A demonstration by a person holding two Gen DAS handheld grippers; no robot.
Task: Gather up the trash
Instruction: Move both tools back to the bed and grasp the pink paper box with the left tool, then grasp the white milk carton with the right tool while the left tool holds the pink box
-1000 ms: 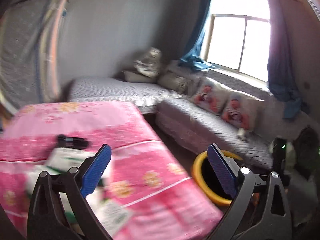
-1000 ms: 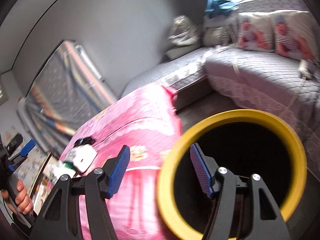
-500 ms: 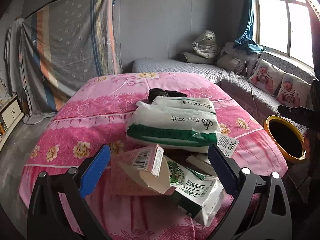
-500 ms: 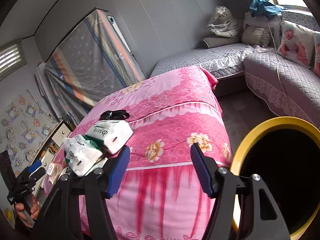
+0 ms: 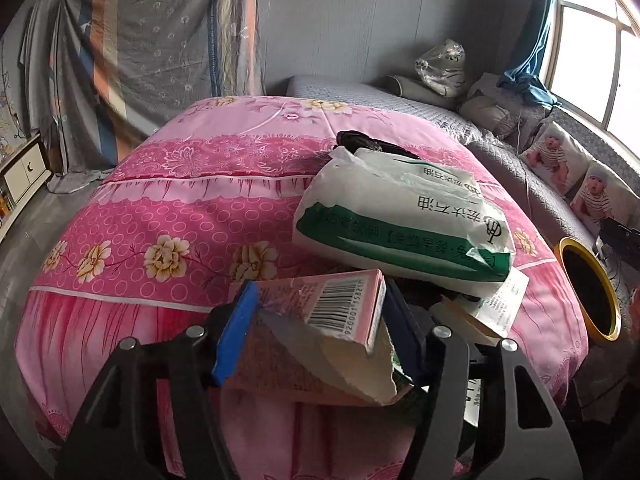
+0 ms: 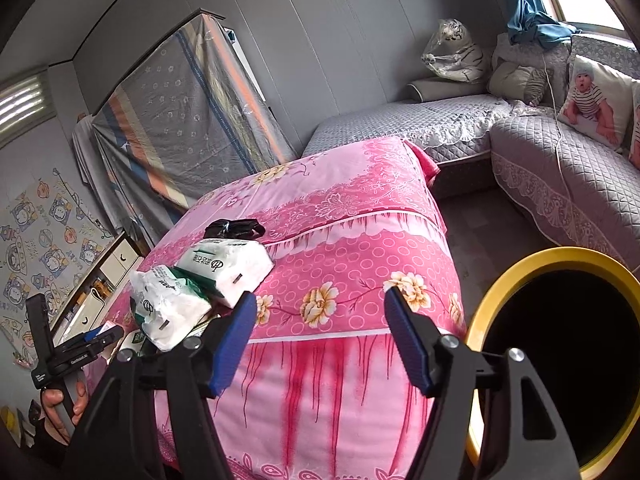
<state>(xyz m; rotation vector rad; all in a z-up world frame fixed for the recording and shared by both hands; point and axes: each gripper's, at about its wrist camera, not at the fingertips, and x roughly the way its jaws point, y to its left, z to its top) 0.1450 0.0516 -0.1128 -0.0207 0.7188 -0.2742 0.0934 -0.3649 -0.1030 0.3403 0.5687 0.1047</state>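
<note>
Pink carton (image 5: 320,312) now between claw (image 5: 316,328) pads

pink carton (image 5: 320,308) barcode 920001158, bag (image 5: 404,228) 石油

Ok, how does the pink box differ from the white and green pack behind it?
The pink box is stiff card, torn open at its near end; the white and green pack is soft, crinkled plastic. The box sits between the jaws of the left tool, which have just been closing on it; the pack lies ungripped. Both are printed packaging.
</note>
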